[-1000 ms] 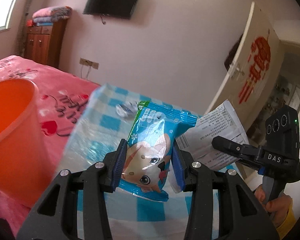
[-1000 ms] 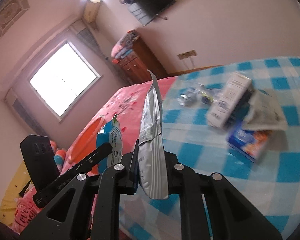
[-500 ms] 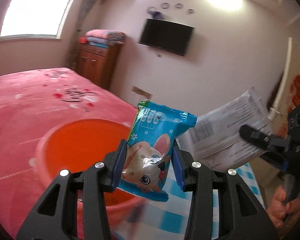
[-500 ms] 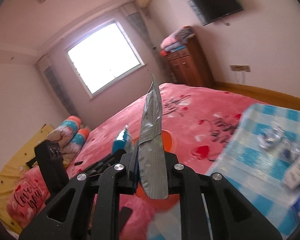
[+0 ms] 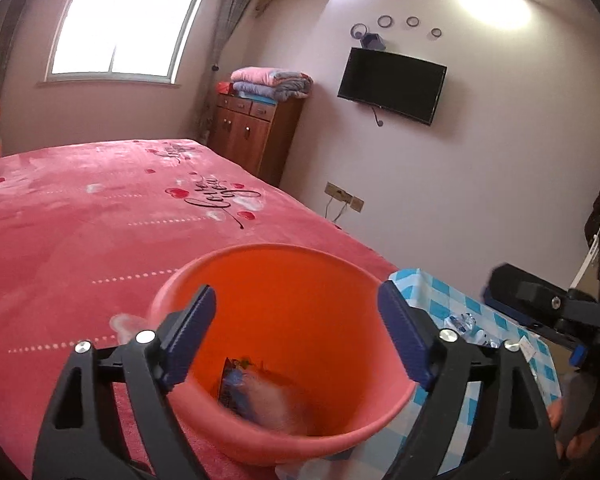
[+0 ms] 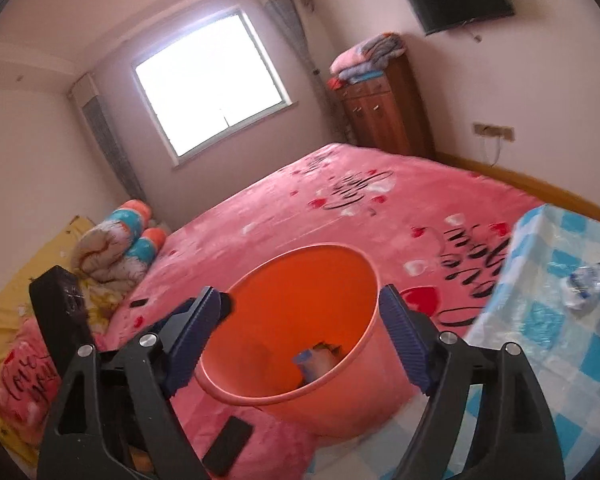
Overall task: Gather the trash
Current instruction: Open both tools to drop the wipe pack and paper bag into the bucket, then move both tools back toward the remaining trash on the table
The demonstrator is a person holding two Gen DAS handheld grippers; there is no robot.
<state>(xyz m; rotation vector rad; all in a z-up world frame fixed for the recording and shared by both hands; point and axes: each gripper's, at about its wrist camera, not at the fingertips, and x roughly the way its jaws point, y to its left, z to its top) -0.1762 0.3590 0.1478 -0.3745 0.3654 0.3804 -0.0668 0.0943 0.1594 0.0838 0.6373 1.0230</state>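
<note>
The left gripper (image 5: 296,340) is held with its jaws spread wide and nothing between them; its blue ribbed pads (image 5: 192,336) frame the mouth of the orange bucket (image 5: 332,428) from above. The right gripper (image 6: 300,340) is likewise spread wide and empty, poised over the same bucket, whose rim (image 6: 260,272) is seen between its pads (image 6: 400,340).

Inside the bucket, a blurred wrapper (image 5: 260,396) is seen low against the bottom (its print is too smeared to be read); from the right wrist view the same trash (image 6: 316,360) is visible deep inside, partly hidden by the near wall.

The bucket is set on a pink bedspread (image 5: 100,220) printed with hearts and script, just beside a blue-and-white checked cloth (image 6: 560,300). On that cloth, crumpled clear plastic (image 6: 586,282) is left lying, well apart from the bucket. The right gripper's body (image 5: 540,300) is caught at the edge of the left wrist view, above the cloth.

Farther out, a wooden cabinet (image 5: 256,136) topped with folded blankets (image 5: 272,82) is seen against the wall, with a wall-mounted television (image 5: 392,84) to one side and a bright window (image 5: 124,24) to the other.
</note>
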